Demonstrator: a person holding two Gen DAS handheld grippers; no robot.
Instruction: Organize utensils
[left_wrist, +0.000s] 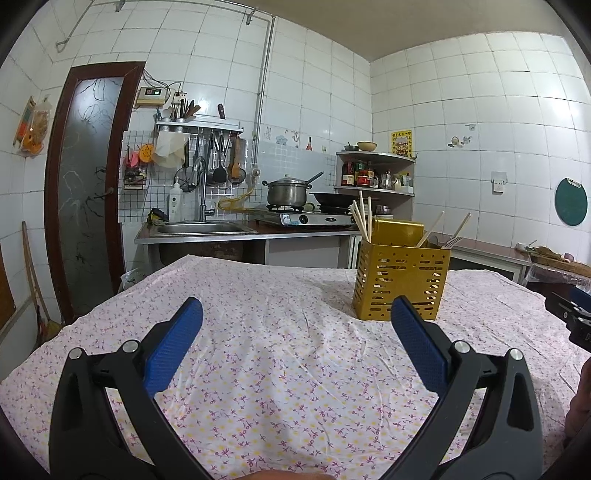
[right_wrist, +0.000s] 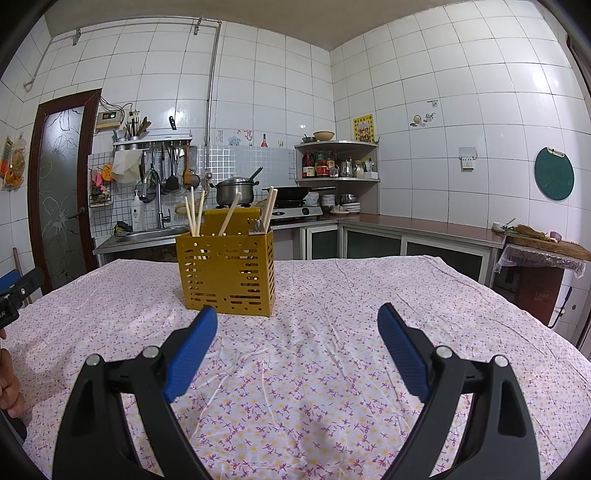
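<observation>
Left wrist view: left gripper (left_wrist: 295, 314) hangs low over the table, jaws spread wide with only cloth between them.
Right wrist view: right gripper (right_wrist: 297, 317) likewise splayed apart, gripping nothing.
Fingers: blue pads (left_wrist: 173, 350) with a fine ribbed grain, on black plastic arms with silver rivets.
Utensil holder (right_wrist: 227, 269): boxy, mustard-yellow, walls punched with slots; upright on the table, just beyond the right gripper's left finger.
Contents: pale wooden chopsticks (right_wrist: 194, 212) lean in its left part; a fork (left_wrist: 452, 242) pokes out at the other end.
Tablecloth (right_wrist: 295, 369): thin, wrinkled, white with small purple and yellow flowers.
Edges: far table edge lies behind the holder; cloth drapes over the sides.
Room: bare cloth lies around both grippers; the right gripper (left_wrist: 570, 314) shows at the left view's right edge, well apart.
</observation>
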